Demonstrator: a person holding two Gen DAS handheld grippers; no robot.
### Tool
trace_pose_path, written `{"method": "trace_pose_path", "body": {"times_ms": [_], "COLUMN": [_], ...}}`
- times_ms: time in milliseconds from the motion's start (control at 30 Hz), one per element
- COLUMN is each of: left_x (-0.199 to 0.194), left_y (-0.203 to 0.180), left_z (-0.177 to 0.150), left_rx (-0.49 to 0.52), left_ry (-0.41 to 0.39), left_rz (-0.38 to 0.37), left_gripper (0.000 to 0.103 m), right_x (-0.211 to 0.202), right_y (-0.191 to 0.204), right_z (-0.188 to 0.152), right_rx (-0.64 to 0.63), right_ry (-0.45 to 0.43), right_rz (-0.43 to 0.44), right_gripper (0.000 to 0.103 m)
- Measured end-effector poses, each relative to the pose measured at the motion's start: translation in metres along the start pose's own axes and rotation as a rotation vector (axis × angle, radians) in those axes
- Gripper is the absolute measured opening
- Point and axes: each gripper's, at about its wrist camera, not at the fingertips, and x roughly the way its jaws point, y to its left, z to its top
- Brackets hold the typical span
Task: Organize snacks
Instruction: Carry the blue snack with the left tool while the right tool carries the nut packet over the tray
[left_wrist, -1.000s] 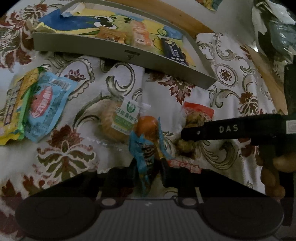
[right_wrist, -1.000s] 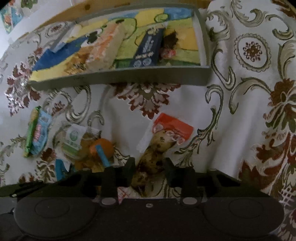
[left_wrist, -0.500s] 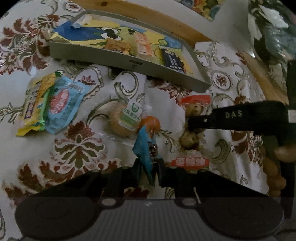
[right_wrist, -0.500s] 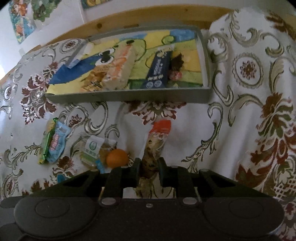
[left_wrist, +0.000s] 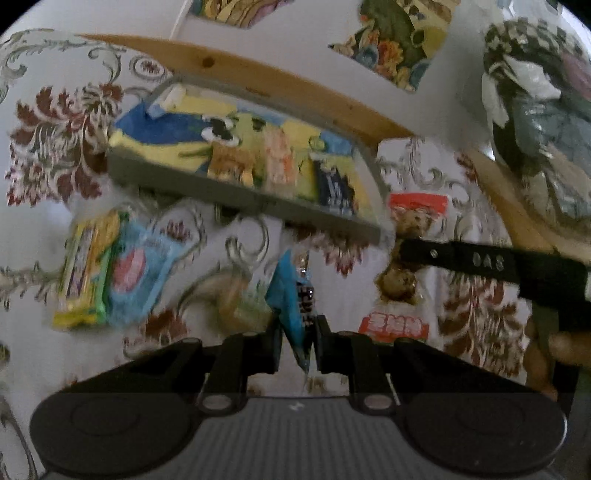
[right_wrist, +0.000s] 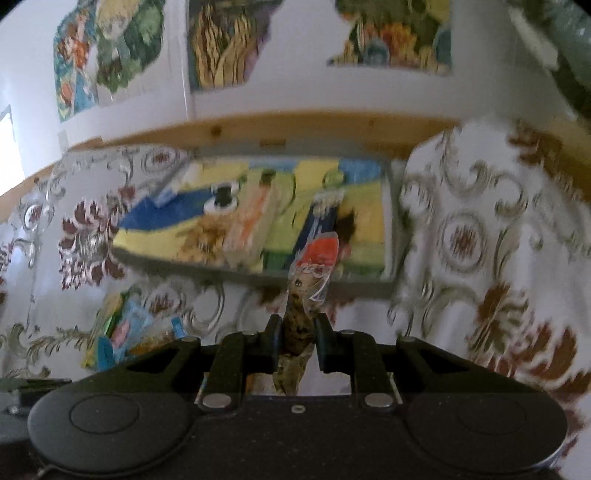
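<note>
My left gripper (left_wrist: 298, 332) is shut on a blue snack packet (left_wrist: 291, 295), held up off the flowered cloth. My right gripper (right_wrist: 297, 334) is shut on a clear packet of brown nut-like snacks with a red top (right_wrist: 314, 266); the same packet (left_wrist: 406, 254) hangs in the left wrist view under the right gripper's black finger (left_wrist: 480, 262). Ahead stands the grey tray (left_wrist: 236, 195) with a cartoon-printed floor, and in the right wrist view the tray (right_wrist: 392, 221) holds several packets, among them a dark blue bar (right_wrist: 319, 218) and an orange one (right_wrist: 251, 225).
On the cloth to the left lie a yellow-green packet (left_wrist: 85, 273) and a light blue packet (left_wrist: 140, 269). A round cake in clear wrap (left_wrist: 236, 299) lies behind the held blue packet. A wooden rail (right_wrist: 295, 129) and a wall with pictures stand behind the tray.
Both grippers have risen and tilted up, lifting their packets off the cloth. The tray and wall now fill more of both views; the orange ball is hidden from sight.
</note>
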Motion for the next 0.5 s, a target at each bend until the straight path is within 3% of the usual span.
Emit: {"method": "trace_pose_path", "body": {"times_ms": [267, 500], "left_x": [0.013, 0.043], "left_y": [-0.01, -0.025], "left_z": [0.07, 0.119], "left_rx": [-0.007, 0.045], "left_ry": [-0.095, -0.123], "left_rz": [0.0, -0.001], "left_gripper": [0.019, 0.019], "right_x": [-0.001, 0.007], "right_y": [-0.011, -0.025], "right_z": [0.015, 0.037], "right_rx": [0.02, -0.048], "right_ry": [-0.134, -0.314], "right_rz": [-0.039, -0.16], "right_gripper": [0.02, 0.02]}}
